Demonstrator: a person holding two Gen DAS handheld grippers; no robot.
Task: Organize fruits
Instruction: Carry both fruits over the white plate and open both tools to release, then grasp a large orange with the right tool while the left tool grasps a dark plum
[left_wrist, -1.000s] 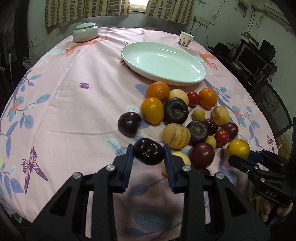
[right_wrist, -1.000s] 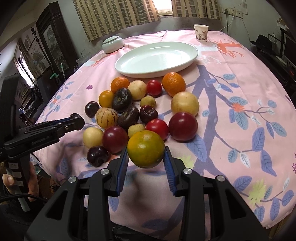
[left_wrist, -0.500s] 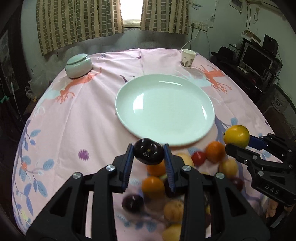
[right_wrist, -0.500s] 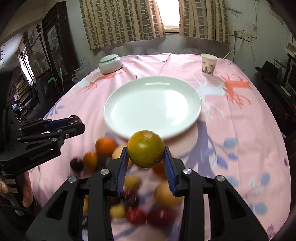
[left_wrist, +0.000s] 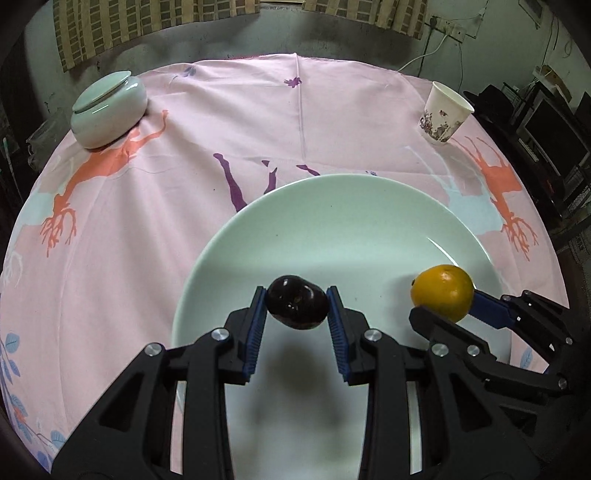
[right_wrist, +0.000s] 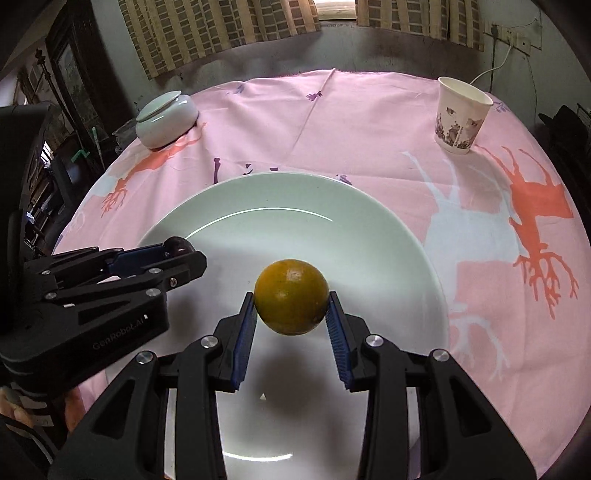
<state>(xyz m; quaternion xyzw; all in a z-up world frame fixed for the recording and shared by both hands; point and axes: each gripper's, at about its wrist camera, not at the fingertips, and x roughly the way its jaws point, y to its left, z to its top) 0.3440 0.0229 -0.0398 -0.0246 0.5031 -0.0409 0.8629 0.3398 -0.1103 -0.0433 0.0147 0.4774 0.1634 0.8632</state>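
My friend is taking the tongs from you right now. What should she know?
Left tongs: shut on a dark plum, held above the plate.
Right tongs: shut on an orange, also above the plate, to the plum's right.
Plate: nothing lies on it yet. A lidded bowl and a paper cup stand farther back on the pink tablecloth.
Done: both fruits picked up and brought over the plate.
Left: lower and release each fruit onto the plate. No other fruit is in view from here.
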